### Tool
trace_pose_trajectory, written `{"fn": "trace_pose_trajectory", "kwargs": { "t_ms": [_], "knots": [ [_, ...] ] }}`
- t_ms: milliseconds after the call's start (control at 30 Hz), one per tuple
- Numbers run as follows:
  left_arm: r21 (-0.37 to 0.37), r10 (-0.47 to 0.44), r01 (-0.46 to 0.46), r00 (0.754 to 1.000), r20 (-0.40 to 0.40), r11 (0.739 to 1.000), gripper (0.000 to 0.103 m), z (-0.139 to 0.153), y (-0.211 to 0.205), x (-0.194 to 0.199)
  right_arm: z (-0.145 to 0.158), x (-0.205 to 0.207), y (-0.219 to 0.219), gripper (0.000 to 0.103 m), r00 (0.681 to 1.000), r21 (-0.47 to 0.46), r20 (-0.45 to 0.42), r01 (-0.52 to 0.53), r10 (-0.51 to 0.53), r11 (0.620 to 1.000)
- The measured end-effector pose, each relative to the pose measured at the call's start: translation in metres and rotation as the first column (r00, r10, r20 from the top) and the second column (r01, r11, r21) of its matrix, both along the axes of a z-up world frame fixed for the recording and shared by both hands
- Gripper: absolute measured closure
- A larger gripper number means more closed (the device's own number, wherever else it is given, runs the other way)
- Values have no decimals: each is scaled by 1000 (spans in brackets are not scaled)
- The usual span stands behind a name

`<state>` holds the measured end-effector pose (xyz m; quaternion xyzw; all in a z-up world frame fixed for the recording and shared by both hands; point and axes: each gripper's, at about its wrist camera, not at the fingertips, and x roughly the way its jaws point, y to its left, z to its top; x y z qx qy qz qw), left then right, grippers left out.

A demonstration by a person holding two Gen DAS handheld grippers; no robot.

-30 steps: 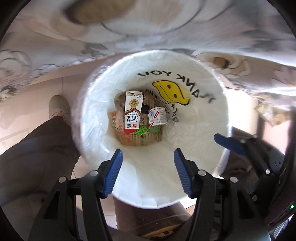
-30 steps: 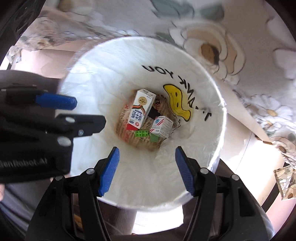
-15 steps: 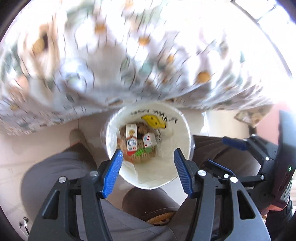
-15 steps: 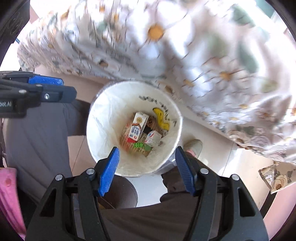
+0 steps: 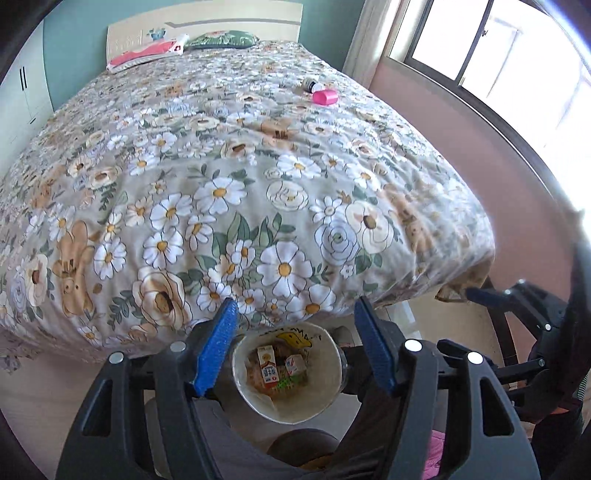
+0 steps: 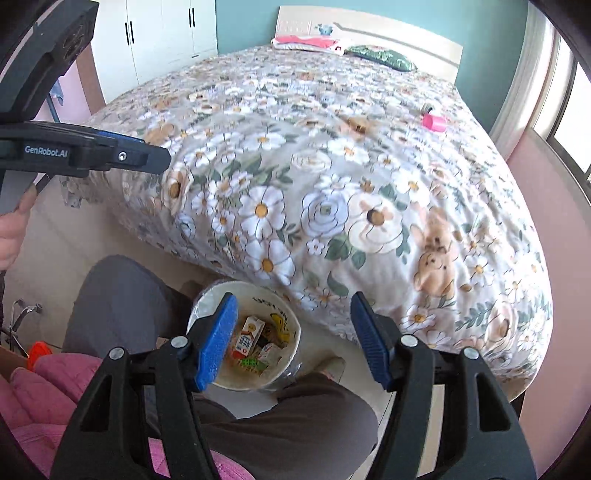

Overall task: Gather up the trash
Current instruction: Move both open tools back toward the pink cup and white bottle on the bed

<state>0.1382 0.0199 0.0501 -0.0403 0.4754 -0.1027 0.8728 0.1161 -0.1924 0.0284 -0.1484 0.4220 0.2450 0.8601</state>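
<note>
A white-lined trash bin (image 5: 325,384) (image 6: 284,365) stands on the floor at the foot of the bed, between the person's legs. It holds small cartons (image 5: 269,363) (image 6: 249,334) and scraps. My left gripper (image 5: 295,347) is open and empty, high above the bin. My right gripper (image 6: 293,339) is open and empty, also high above it. A pink cup (image 5: 325,97) (image 6: 434,122) and a small dark bottle (image 5: 309,84) (image 6: 427,108) lie far up the bed on the right side.
A floral bedspread (image 5: 221,177) (image 6: 332,166) covers the bed. Pillows (image 5: 221,38) lie at the headboard. A window (image 5: 517,55) is on the right, white wardrobes (image 6: 159,33) on the left. The left gripper body (image 6: 81,151) shows in the right wrist view.
Both grippers have risen and tilted up from close over the bin. The views now take in the whole bed. Both stay open and empty.
</note>
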Motion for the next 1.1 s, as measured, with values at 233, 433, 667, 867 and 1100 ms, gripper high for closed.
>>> {"fn": "trace_pose_trajectory", "kwargs": {
  "t_ms": [233, 433, 667, 867, 1100],
  "knots": [
    [22, -7, 5, 995, 102, 1000, 25, 66, -12, 24, 70, 9, -13, 31, 984, 9, 173, 36, -37, 999],
    [35, -17, 12, 990, 143, 999, 23, 105, -31, 68, 105, 41, -24, 26, 968, 28, 244, 50, -55, 998],
    [60, -54, 46, 988, 143, 997, 21, 124, -62, 157, 112, 116, -30, 26, 959, 30, 274, 64, -70, 998],
    [107, -112, 97, 983, 148, 990, 20, 110, -95, 279, 84, 226, -40, 26, 958, 73, 262, 97, -112, 993],
    [164, -205, 188, 974, 94, 968, 20, 65, -132, 434, 30, 375, -43, 26, 961, 76, 257, 89, -105, 993]
  ]
}}
